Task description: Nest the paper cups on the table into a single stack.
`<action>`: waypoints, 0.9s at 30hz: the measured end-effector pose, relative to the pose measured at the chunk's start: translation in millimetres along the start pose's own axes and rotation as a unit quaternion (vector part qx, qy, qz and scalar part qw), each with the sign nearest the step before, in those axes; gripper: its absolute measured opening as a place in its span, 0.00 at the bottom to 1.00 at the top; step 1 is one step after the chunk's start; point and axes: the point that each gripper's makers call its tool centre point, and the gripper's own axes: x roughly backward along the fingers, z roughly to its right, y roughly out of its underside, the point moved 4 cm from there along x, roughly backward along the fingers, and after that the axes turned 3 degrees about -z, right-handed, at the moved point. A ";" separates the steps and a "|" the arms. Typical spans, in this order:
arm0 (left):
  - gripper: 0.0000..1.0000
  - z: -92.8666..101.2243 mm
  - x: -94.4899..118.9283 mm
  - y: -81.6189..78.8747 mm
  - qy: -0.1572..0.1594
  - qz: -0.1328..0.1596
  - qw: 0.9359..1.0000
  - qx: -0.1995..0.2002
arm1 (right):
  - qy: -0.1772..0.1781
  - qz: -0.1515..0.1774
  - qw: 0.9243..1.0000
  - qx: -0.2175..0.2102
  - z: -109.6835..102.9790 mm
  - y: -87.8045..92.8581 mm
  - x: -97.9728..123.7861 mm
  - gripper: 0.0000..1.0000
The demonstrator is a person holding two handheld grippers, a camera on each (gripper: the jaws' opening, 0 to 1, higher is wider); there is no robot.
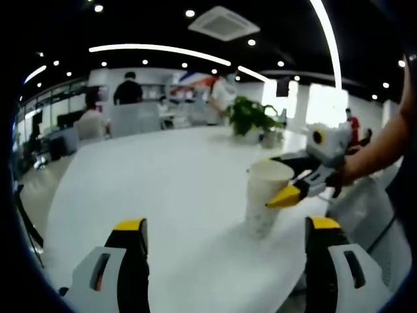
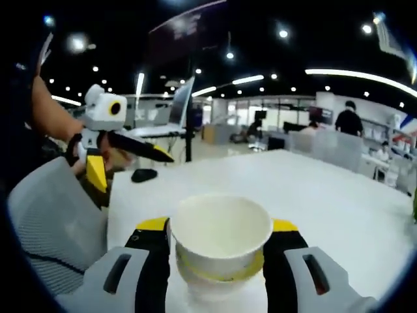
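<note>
White paper cups [image 2: 220,244] sit nested as one stack on the white table [image 1: 163,189], clamped between the right gripper's [image 2: 220,251] two yellow-tipped jaws. In the right gripper view the jaws press the stack from both sides just below the top cup's rim; a second rim shows under the first (can't tell how many cups are in the stack beyond that). Top cup is upright, mouth open, inside looks empty.

Left gripper view: same stack [image 1: 266,199] stands near the table's right edge, with the right gripper [image 1: 293,186] coming in from the right, one yellow tip in front of the cup wall, other jaw behind it. A person's bare forearm [image 1: 381,147] holds that gripper.

Left gripper [image 1: 225,244] has its jaws spread wide, nothing between them, bare table beyond. It is apart from the stack, which sits ahead and right of centre between the jaw lines. In the right gripper view the left gripper [image 2: 127,160] shows at upper left, off the table edge, jaws parted, held in a hand [image 2: 81,153].

Background: potted plant [image 1: 251,117] at the table's far side, a dark mouse-like object [image 2: 143,175] on the table near the left gripper (too small to be sure), grey mesh chair back [image 2: 49,222] at lower left, people at desks in an open office.
</note>
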 end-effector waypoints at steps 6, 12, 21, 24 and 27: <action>0.98 6.7 -3.3 3.5 0.007 -0.002 1.000 0.001 | -0.014 0.003 1.000 -0.025 -5.2 -0.2 0.0 0.62; 0.98 7.9 -2.9 3.1 0.007 -0.001 1.000 -0.002 | -0.018 0.005 0.999 -0.028 -3.8 -3.0 6.2 0.65; 0.98 6.0 -3.2 -4.3 0.003 0.009 1.000 -0.007 | -0.036 0.052 0.997 -0.035 13.1 -37.4 35.3 0.83; 0.98 4.8 -6.0 -6.3 0.001 0.007 1.000 -0.003 | -0.038 0.055 0.997 -0.030 16.6 -39.9 45.8 0.92; 0.98 6.0 -9.2 -4.9 0.002 0.001 1.000 -0.001 | -0.041 0.055 0.997 -0.037 21.2 -34.5 57.8 0.98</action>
